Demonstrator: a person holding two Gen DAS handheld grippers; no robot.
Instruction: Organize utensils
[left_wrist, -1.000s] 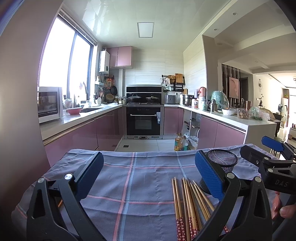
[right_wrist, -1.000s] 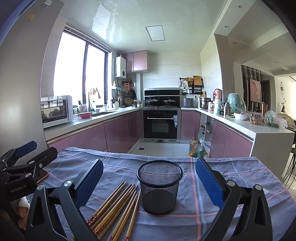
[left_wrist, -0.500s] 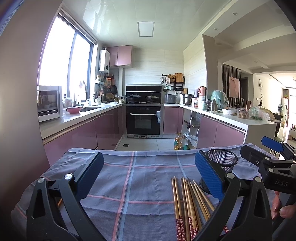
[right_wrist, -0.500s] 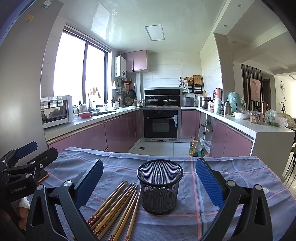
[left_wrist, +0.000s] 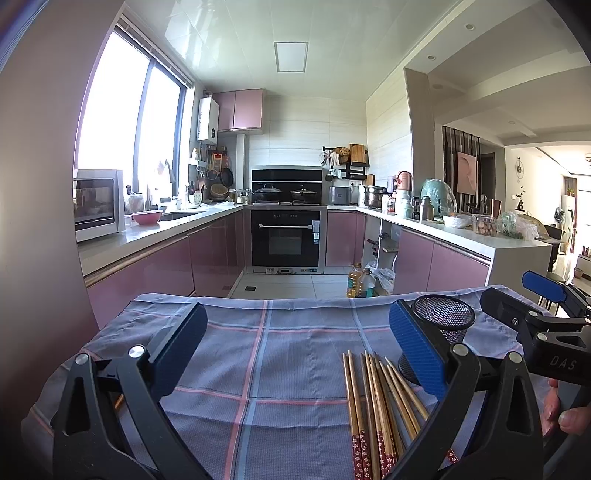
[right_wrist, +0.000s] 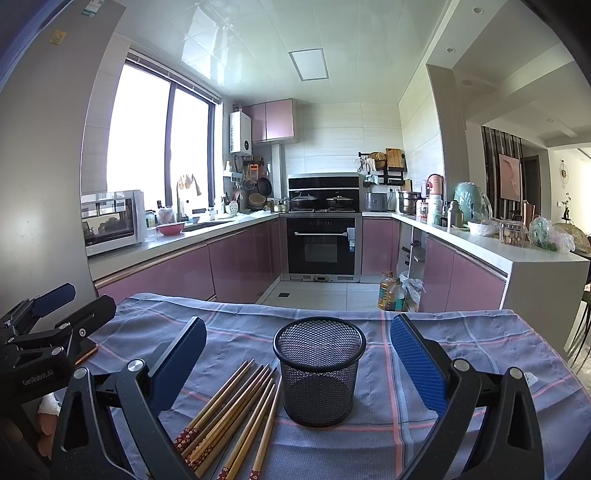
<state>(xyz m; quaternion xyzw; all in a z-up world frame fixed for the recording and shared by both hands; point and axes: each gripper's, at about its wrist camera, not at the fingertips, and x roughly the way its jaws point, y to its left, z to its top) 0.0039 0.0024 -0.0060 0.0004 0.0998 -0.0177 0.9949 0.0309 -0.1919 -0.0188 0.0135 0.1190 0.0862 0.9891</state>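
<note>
1. pink-fronted kitchen cabinets and a black oven (right_wrist: 320, 245) fill the background; in front of me is my desk, covered by a blue checked cloth (right_wrist: 436, 332).
2. on that cloth lies a bundle of wooden chopsticks (right_wrist: 231, 402), flat, fanned a little, with their red patterned ends toward me.
3. just to the right of the chopsticks a black mesh cup (right_wrist: 319, 371) stands upright; the nearest sticks lie close against its base, but i cannot tell whether they touch.
4. my right gripper (right_wrist: 295, 365) hangs over the near edge of the desk, jaws spread wide with nothing between them; the cup sits in the gap ahead.
5. my left gripper (left_wrist: 295, 354) is also spread wide and holds nothing; in its view the chopsticks (left_wrist: 376, 406) lie just inside the right finger (left_wrist: 415, 349), with the cup (left_wrist: 443, 321) behind it.
6. each gripper shows at the edge of the other's view, well apart.
</note>
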